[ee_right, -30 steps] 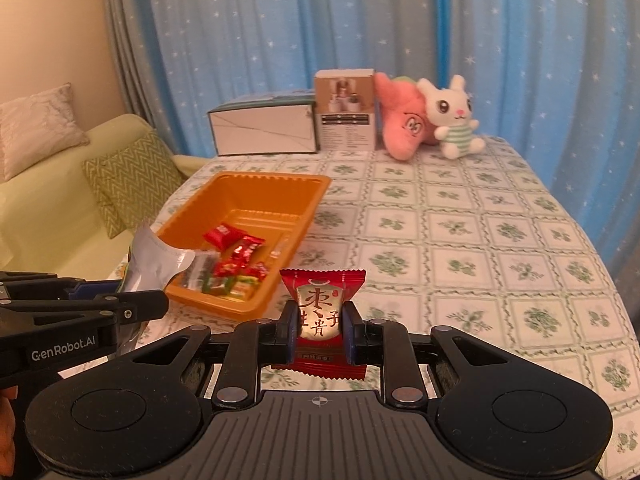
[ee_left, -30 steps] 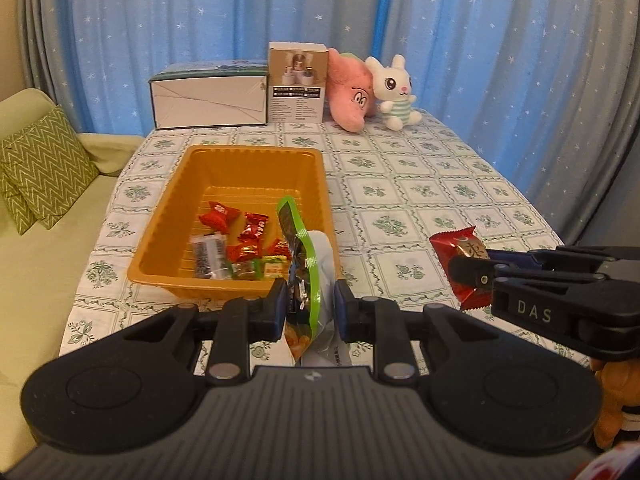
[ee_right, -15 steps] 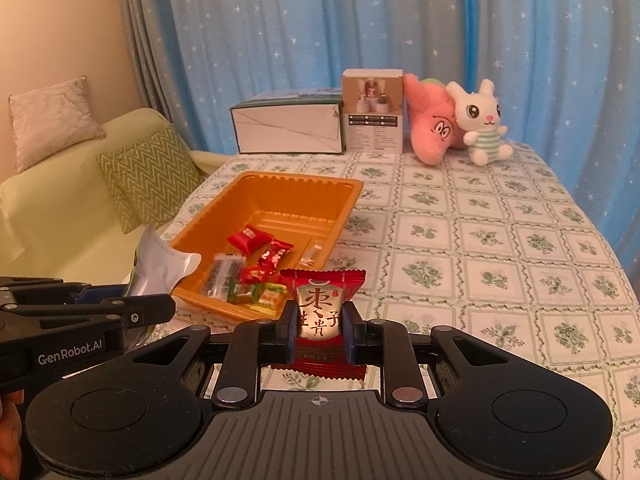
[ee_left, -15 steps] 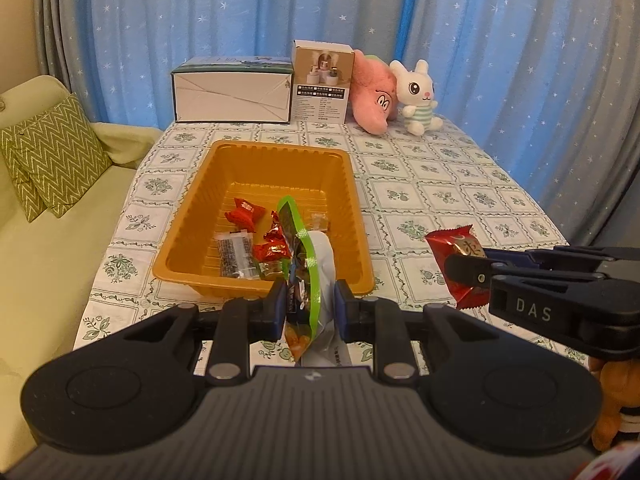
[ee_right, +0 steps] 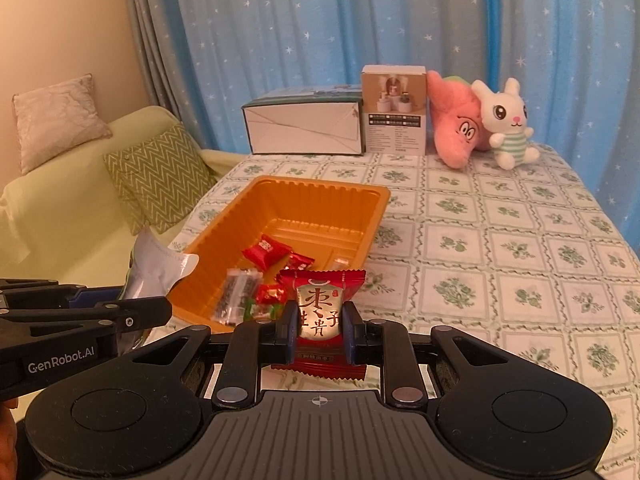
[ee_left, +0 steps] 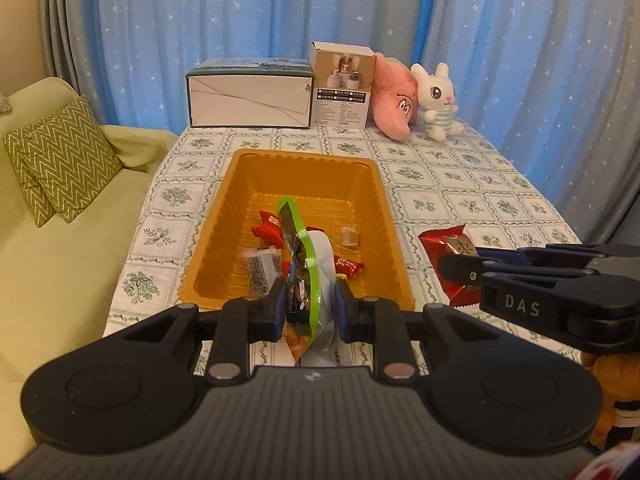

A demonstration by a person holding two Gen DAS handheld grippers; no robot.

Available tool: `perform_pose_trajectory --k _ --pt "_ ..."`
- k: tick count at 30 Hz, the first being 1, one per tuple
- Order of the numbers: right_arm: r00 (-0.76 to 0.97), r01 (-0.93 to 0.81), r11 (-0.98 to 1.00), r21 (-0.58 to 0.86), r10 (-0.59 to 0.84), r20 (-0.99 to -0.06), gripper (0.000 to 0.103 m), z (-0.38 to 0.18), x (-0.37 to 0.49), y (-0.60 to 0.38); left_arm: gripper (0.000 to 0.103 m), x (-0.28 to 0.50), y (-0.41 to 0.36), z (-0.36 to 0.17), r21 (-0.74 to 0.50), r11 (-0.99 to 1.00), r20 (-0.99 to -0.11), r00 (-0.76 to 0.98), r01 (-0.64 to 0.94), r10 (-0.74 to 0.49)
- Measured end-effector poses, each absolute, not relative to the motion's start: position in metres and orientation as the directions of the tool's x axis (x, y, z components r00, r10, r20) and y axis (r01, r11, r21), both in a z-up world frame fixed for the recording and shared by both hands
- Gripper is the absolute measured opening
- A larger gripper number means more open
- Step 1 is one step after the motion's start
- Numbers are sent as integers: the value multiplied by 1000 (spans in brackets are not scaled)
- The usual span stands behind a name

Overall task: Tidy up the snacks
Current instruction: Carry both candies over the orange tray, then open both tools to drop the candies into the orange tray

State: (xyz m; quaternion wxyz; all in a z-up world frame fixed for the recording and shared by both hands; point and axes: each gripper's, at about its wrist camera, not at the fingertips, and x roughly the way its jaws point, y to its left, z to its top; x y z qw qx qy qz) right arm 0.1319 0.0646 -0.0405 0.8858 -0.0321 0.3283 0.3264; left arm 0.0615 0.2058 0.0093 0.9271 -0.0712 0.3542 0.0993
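An orange tray point(ee_left: 384, 208) point(ee_right: 372, 216) sits on the tablecloth and holds several small wrapped snacks point(ee_left: 269, 229) point(ee_right: 264, 252). My left gripper point(ee_left: 310, 304) is shut on a green-edged silver snack bag point(ee_left: 308, 256), held upright over the tray's near rim; the bag also shows in the right wrist view point(ee_right: 156, 264). My right gripper point(ee_right: 319, 324) is shut on a red jujube snack packet point(ee_right: 320, 304), just right of the tray's near corner; the packet also shows in the left wrist view point(ee_left: 450, 256).
A white box point(ee_left: 250, 98), a small product box point(ee_left: 342, 86), a pink plush point(ee_left: 394, 100) and a white rabbit plush point(ee_left: 436, 100) stand along the table's far edge. A green sofa with cushions point(ee_left: 60, 164) is left of the table. Curtains hang behind.
Both grippers have moved forward and to the left, toward the tray, each still holding its snack. The left bag now hangs over the tray's near rim.
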Motion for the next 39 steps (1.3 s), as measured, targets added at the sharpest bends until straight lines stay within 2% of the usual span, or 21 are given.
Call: perform_pose_trajectory --k 17,39 --pt "532 -602 773 199 574 -623 23 -46 180 109 22 117 251 5 -31 977 -684 717 -209 132" --pt "496 -580 782 228 561 -663 23 -76 264 154 22 208 288 -29 31 991 -729 675 -128 110"
